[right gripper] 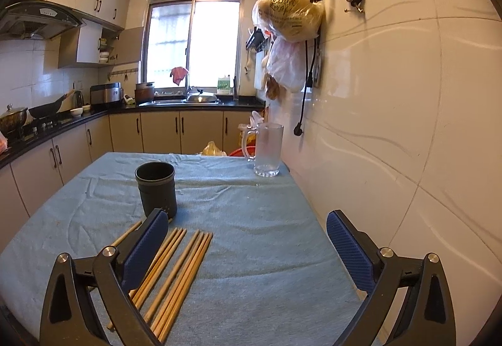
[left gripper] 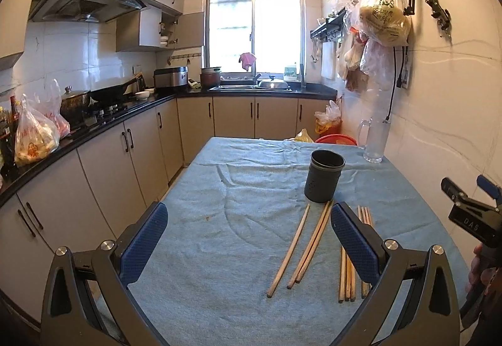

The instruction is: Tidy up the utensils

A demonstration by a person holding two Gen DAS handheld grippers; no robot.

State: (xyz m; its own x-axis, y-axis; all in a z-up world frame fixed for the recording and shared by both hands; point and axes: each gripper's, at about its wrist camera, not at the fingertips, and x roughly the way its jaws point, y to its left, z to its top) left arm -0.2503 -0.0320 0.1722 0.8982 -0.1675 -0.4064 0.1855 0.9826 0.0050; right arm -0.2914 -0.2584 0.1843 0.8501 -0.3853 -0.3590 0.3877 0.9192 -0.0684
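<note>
Several wooden chopsticks (left gripper: pixel 309 247) lie on the blue cloth of the table (left gripper: pixel 219 195), in front of a dark cylindrical holder (left gripper: pixel 323 175) that stands upright and looks empty. My left gripper (left gripper: pixel 249 226) hovers open above the cloth, its right pad partly covering one bundle of chopsticks. In the right wrist view the chopsticks (right gripper: pixel 178 270) lie at lower left and the holder (right gripper: pixel 157 190) stands behind them. My right gripper (right gripper: pixel 248 236) is open too, with nothing between its blue pads; its left finger hides part of the chopsticks. The right gripper (left gripper: pixel 467 208) also shows at the edge of the left wrist view.
A clear glass mug (right gripper: pixel 266 149) stands at the table's far right corner by the tiled wall (right gripper: pixel 408 126). Plastic bags (right gripper: pixel 288 13) hang from hooks above it. Kitchen counters with a stove and pots (left gripper: pixel 94 107) run along the left. A red basin (left gripper: pixel 335 138) sits beyond the table.
</note>
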